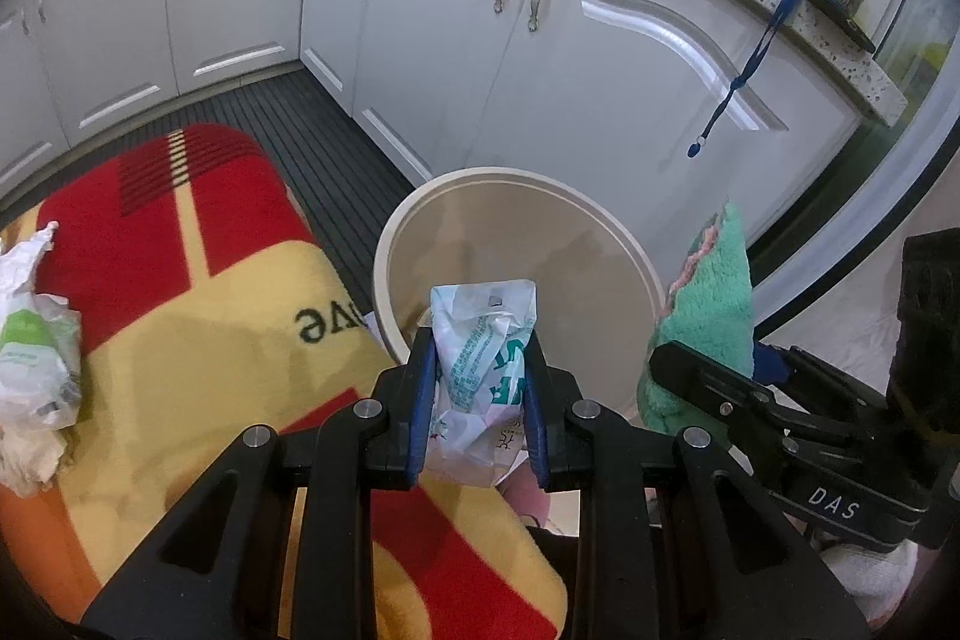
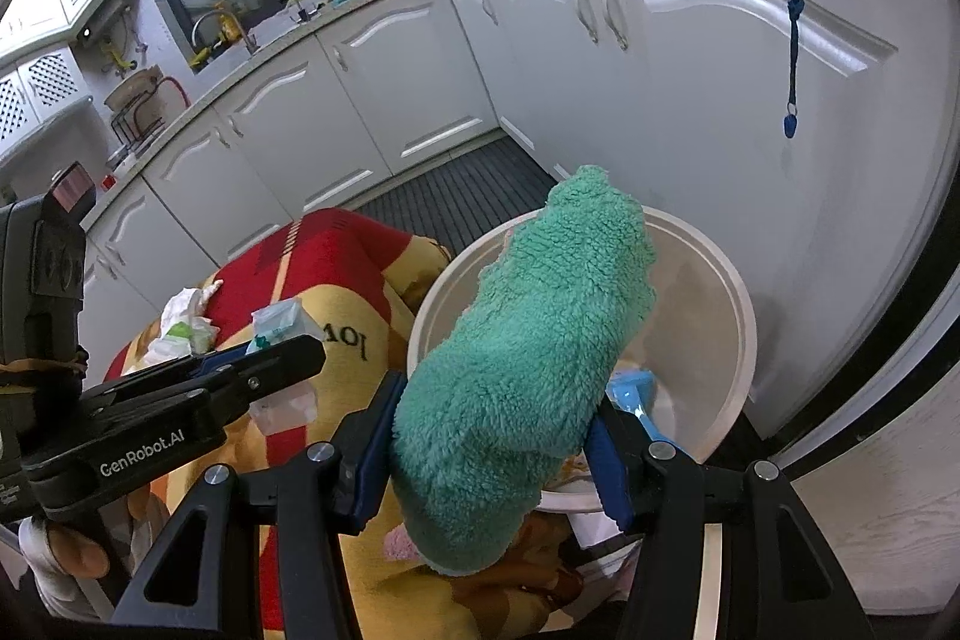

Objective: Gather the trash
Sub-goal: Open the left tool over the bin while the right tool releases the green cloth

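Above the rim of the white bin (image 1: pixel 390 244), a crumpled white-and-teal wrapper (image 1: pixel 486 340) is held pinched in the left gripper (image 1: pixel 480 400), while a fluffy green cloth (image 2: pixel 528 364) is clamped in the right gripper (image 2: pixel 498 454), its end hanging over the same bin. Some trash, a blue packet among it, is already seen inside; a heap of crumpled paper and wrappers (image 1: pixel 33 352) is left on the red-and-yellow blanket (image 1: pixel 198 340). "DAS" and "GenRobot.AI" can be read on the grippers; the wrapper's print cannot be made out.

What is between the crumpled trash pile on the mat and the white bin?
Only bare red-and-yellow mat lies between the trash pile and the bin, as the left wrist view shows.
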The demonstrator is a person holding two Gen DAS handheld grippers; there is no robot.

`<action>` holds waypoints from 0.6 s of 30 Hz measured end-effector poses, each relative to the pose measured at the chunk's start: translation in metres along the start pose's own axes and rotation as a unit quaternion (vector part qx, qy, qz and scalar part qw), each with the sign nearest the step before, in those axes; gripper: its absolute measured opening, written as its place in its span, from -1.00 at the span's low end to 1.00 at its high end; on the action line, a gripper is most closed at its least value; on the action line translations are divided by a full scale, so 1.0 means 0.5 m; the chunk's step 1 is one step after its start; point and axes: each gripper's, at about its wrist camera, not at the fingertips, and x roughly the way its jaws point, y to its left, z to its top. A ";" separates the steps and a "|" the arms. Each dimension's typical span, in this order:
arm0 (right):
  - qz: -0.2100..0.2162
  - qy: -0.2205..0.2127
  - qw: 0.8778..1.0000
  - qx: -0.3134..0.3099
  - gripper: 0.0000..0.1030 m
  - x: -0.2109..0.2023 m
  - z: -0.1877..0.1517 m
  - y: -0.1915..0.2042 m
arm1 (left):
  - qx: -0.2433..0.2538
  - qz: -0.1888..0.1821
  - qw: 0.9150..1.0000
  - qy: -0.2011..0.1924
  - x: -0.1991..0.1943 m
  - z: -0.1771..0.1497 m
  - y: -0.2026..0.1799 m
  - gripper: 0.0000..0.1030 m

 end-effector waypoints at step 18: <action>-0.037 0.017 0.999 -0.007 0.06 0.067 0.016 -0.027 | -0.005 -0.010 1.000 0.011 0.049 0.014 0.000 -0.52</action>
